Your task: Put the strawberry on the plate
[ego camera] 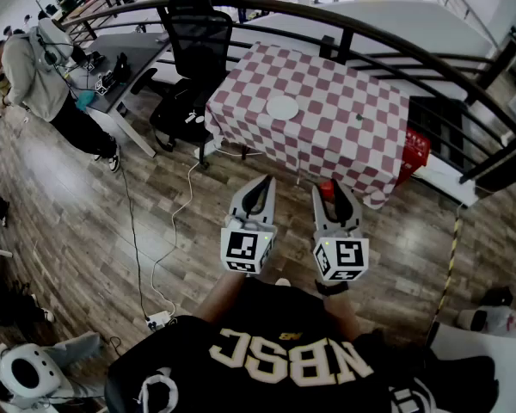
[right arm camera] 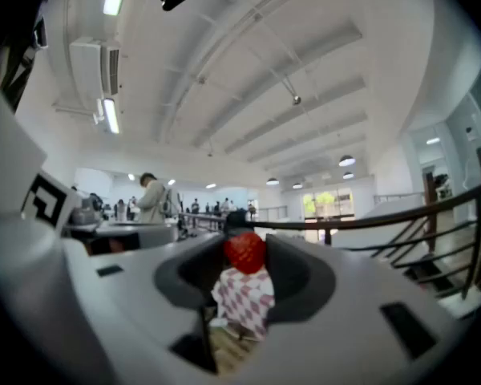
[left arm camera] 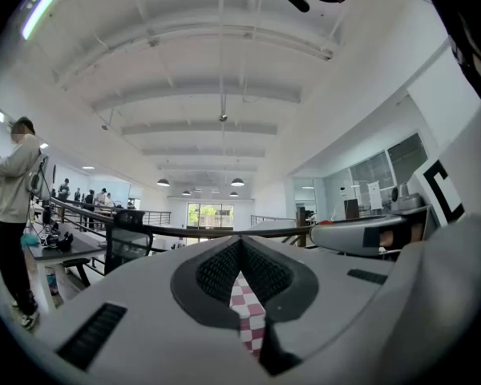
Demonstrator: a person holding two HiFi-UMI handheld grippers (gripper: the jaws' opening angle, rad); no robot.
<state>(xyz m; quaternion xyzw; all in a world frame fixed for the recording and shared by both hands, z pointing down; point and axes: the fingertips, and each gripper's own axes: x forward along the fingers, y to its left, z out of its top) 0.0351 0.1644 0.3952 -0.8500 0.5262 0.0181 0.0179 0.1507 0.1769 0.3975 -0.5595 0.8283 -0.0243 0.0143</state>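
Observation:
A red strawberry [right arm camera: 245, 252] sits between the tips of my right gripper [right arm camera: 246, 245], whose pads close on it. From the head view the same strawberry [ego camera: 327, 186] shows as a red spot at the right gripper [ego camera: 332, 188], held over the wooden floor just short of the table's near edge. My left gripper [ego camera: 264, 181] hangs beside it, shut with nothing in it; its tips meet in the left gripper view [left arm camera: 240, 242]. A white plate [ego camera: 282, 107] lies on the red-and-white checkered table [ego camera: 353, 136] ahead, left of its middle.
A black office chair [ego camera: 198, 37] stands at the table's left. A dark curved railing [ego camera: 387, 41] runs behind it. A person [ego camera: 36, 67] stands by a desk at far left. A white cable and power strip [ego camera: 158, 319] lie on the floor. A red box [ego camera: 415, 156] sits by the table's right side.

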